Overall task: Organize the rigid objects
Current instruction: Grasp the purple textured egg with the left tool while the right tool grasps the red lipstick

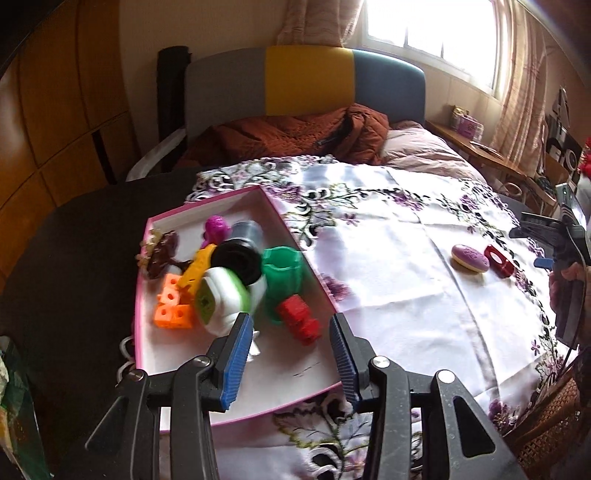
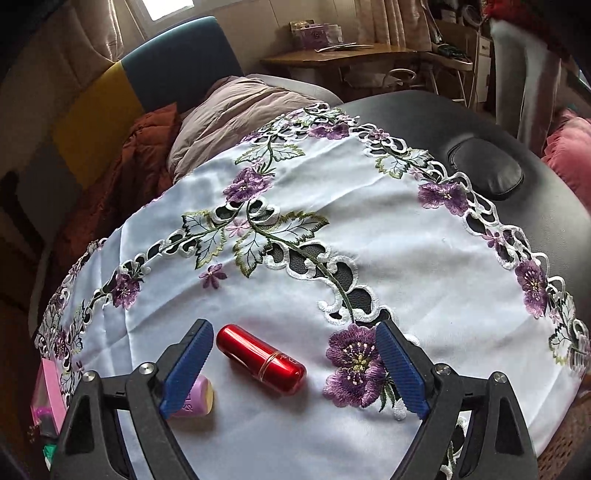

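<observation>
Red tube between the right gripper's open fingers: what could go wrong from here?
1. The red tube is round, glossy and lies slanted across the right gripper, so closing pads may roll or squirt it away.
2. The purple soap sits right at the left finger and could get nudged or pinched too.
3. The pink box is already crowded around the green cup; another piece may topple the pile.

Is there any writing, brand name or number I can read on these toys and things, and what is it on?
None can be read.
Purple oval piece: raised marks on its face, too blurred.
Red metal tube: faint mark near its band, too small.
Boxes on the wooden shelf: print too small.
</observation>
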The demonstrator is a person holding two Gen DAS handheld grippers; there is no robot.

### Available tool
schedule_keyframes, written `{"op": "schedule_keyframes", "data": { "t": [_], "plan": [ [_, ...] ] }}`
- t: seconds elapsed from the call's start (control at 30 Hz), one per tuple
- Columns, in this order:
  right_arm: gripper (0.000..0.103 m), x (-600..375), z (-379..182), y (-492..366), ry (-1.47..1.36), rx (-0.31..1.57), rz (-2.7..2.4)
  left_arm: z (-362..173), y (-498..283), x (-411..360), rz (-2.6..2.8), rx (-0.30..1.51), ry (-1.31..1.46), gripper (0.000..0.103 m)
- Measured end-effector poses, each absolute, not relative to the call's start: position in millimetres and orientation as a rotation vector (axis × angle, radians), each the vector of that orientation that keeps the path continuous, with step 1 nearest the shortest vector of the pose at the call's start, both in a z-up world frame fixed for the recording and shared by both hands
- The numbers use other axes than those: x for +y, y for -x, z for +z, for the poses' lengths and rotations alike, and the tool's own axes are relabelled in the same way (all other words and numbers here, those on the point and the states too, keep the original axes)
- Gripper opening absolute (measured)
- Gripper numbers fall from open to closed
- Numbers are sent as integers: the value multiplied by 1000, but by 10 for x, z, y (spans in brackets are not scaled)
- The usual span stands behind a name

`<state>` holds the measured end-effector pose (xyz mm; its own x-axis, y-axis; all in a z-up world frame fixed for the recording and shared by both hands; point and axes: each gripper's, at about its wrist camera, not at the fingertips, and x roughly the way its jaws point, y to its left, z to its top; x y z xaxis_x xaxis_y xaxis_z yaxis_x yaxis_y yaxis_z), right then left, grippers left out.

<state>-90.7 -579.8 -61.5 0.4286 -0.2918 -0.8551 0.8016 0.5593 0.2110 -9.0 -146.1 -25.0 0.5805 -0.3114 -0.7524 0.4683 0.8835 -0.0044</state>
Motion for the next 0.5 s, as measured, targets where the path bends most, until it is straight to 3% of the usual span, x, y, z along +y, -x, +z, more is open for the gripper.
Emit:
{"op": "schedule_keyframes", "data": {
  "t": [0.3, 0.5],
  "plan": [
    [92, -5810, -599, 917, -694, 863, -745, -255, 117, -2049, -568, 836, -275, 44],
    [92, -5845, -572, 958, -723, 840, -749, -285, 140, -2327, -614, 840, -310, 49]
  ]
}}
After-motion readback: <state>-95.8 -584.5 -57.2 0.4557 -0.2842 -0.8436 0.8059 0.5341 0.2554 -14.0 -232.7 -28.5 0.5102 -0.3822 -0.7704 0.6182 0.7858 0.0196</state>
